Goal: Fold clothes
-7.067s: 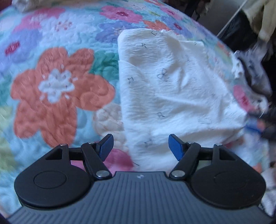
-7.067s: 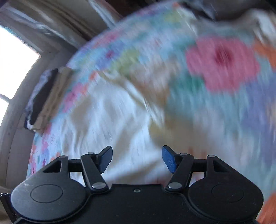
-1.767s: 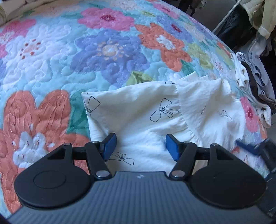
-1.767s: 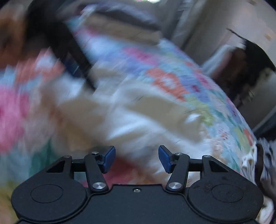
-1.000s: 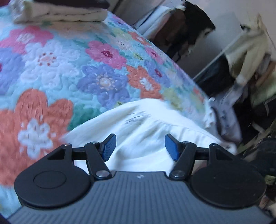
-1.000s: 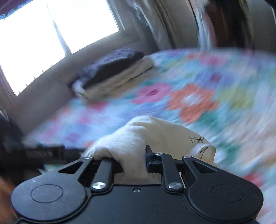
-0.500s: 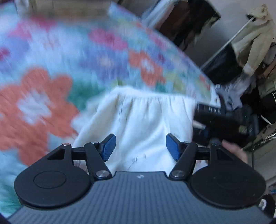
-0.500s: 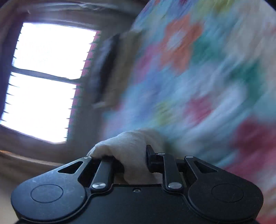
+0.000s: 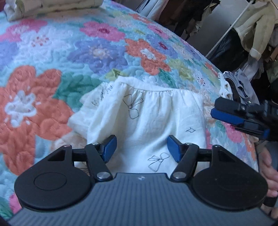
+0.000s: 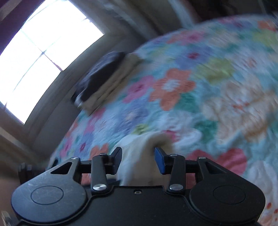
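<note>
At the far left edge of the bed, up against the top of the left wrist view, a stack of folded cloth (image 9: 52, 7) sits on the flowered quilt (image 9: 43, 57); the right wrist view shows the same stack (image 10: 104, 76) blurred, with a dark piece on top, under the window (image 10: 40, 52). Nearer the middle lies the white garment (image 9: 156, 111), printed with small bow outlines: it rests as a compact, roughly squared bundle with a gathered seam along its far edge and a looser flap sticking out at its left side. The left gripper (image 9: 141, 147) hovers just over its near edge, jaws spread wide and holding nothing. To the right, the right gripper (image 9: 239, 118) sits just beside the bundle's right edge; in its own view (image 10: 138, 159) its jaws stand apart with a tongue of white cloth between them, seemingly not pinched. Further right, a heap of loose clothes (image 9: 238, 87) hangs at the bed's corner. Judging by this, the white piece looks folded down most of the way, lacking only tidying of the left flap, and the heap suggests more remains.
</note>
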`<action>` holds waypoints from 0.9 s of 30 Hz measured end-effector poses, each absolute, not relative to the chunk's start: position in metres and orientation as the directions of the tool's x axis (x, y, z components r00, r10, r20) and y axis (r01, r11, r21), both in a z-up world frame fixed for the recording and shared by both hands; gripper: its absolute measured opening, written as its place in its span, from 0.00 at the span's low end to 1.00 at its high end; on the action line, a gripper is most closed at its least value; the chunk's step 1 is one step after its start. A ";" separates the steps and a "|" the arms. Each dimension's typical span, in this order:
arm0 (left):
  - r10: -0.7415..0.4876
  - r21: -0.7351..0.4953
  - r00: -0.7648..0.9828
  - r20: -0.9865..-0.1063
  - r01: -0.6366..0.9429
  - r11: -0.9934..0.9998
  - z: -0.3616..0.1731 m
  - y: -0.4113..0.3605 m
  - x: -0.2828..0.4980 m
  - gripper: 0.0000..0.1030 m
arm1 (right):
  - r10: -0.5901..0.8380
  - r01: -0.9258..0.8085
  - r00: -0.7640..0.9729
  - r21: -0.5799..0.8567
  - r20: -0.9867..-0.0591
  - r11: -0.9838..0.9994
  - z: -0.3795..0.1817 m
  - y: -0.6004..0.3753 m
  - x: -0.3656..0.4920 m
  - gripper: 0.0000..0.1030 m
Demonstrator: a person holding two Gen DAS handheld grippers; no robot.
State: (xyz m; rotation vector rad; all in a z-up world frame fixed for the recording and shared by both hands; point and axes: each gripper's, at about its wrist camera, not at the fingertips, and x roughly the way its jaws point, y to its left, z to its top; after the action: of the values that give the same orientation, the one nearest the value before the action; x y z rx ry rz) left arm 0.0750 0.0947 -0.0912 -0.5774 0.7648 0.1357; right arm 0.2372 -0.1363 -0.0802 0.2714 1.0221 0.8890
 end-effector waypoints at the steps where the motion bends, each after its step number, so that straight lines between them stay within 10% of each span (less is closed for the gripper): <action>1: -0.071 -0.433 0.727 -0.683 -0.325 0.841 -0.090 0.095 0.072 0.62 | 0.729 -0.521 0.203 0.558 -0.654 0.646 -0.084 -0.132 0.236 0.59; 8: 0.067 -0.347 0.719 -0.692 -0.413 0.842 -0.086 0.110 0.054 0.62 | 0.562 -0.561 0.097 0.422 -0.821 0.712 -0.108 -0.109 0.227 0.60; 21: -0.130 -0.638 0.768 -0.627 -0.411 0.651 -0.139 0.151 0.048 0.70 | 0.693 -0.403 -0.078 0.659 -0.716 0.635 -0.138 -0.123 0.222 0.68; 23: -0.147 -0.650 0.791 -0.593 -0.364 0.667 -0.135 0.149 0.054 0.07 | 0.687 -0.454 -0.024 0.620 -0.727 0.640 -0.135 -0.114 0.214 0.43; 27: -0.136 -0.664 0.846 -0.515 -0.295 0.687 -0.116 0.144 0.057 0.07 | 0.730 -0.550 0.100 0.574 -0.677 0.607 -0.111 -0.108 0.214 0.29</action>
State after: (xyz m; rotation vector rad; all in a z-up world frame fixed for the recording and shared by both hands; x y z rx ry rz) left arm 0.0568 0.1440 -0.1157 -0.8202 0.5707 0.0946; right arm 0.2140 -0.1083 -0.1110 0.1929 1.1231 0.9544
